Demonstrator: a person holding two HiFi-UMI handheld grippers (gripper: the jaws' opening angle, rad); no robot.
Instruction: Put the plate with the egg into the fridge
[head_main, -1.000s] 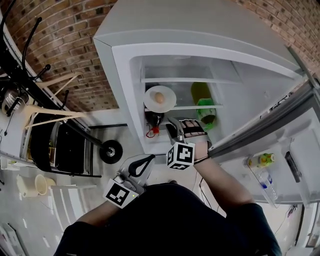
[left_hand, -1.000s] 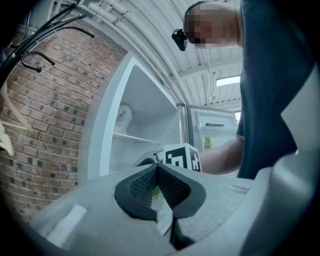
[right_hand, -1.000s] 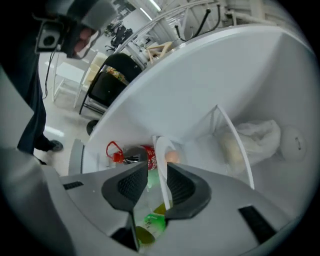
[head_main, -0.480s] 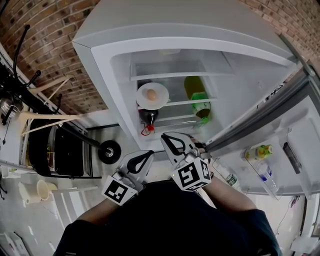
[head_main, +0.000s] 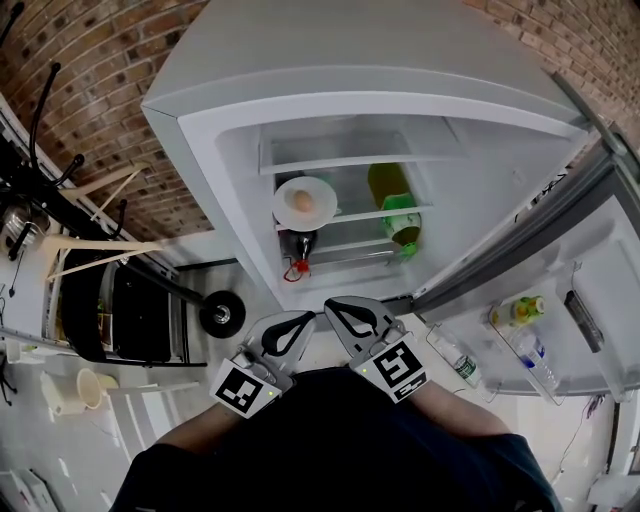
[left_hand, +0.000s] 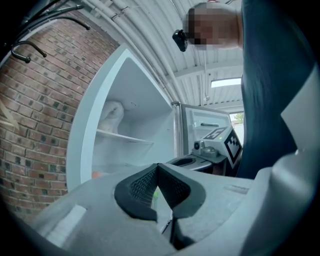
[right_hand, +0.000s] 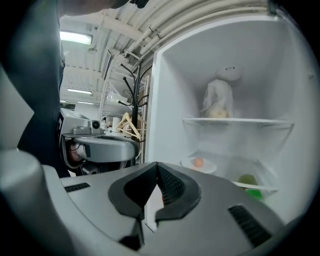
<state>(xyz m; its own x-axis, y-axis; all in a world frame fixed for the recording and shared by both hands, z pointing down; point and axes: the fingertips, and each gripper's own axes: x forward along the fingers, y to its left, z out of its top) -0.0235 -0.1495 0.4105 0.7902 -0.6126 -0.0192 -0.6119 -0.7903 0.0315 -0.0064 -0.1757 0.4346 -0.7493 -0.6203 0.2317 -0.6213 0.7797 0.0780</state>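
Note:
A white plate (head_main: 305, 202) with a brown egg (head_main: 302, 200) rests on the middle glass shelf (head_main: 385, 213) of the open fridge (head_main: 330, 90); the same plate (right_hand: 198, 165) shows in the right gripper view. Both grippers hang close to my body, well in front of the fridge. My right gripper (head_main: 336, 305) is shut with nothing in it. My left gripper (head_main: 300, 318) beside it is shut and empty too.
A green bottle (head_main: 397, 205) lies on the same shelf, right of the plate; a dark bottle with a red cap (head_main: 299, 250) stands below. The open door (head_main: 540, 300) at the right holds bottles (head_main: 520, 311). A coat rack and a wheeled cart (head_main: 140, 300) stand at the left.
My right gripper has pulled back out of the fridge to my body and its jaws have shut. The plate with the egg stays on the shelf. The left gripper has barely moved.

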